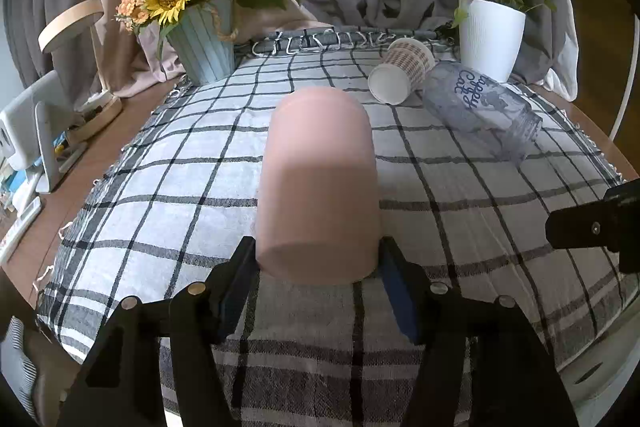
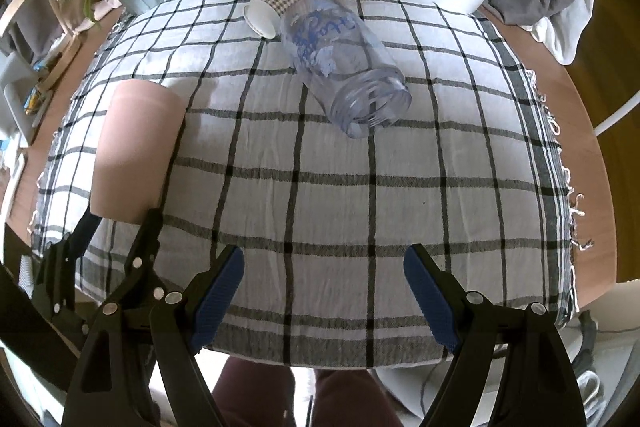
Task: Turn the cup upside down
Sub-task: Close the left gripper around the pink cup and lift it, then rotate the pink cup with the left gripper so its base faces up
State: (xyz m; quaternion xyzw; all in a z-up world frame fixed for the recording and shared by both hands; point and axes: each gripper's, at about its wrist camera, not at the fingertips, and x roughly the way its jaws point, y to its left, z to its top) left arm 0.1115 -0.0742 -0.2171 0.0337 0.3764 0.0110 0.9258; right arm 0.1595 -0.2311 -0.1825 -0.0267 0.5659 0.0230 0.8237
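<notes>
My left gripper [image 1: 318, 267] has its jaws pinching the pink cup [image 1: 318, 183] at its near end, closed base pointing away over the checked cloth [image 1: 460, 227]. My right gripper [image 2: 324, 291] hangs with jaws spread, holding nothing. Beyond the pink cup, a paper cup [image 1: 400, 75] and a clear bottle [image 1: 480, 111] lie on their sides, touching.
</notes>
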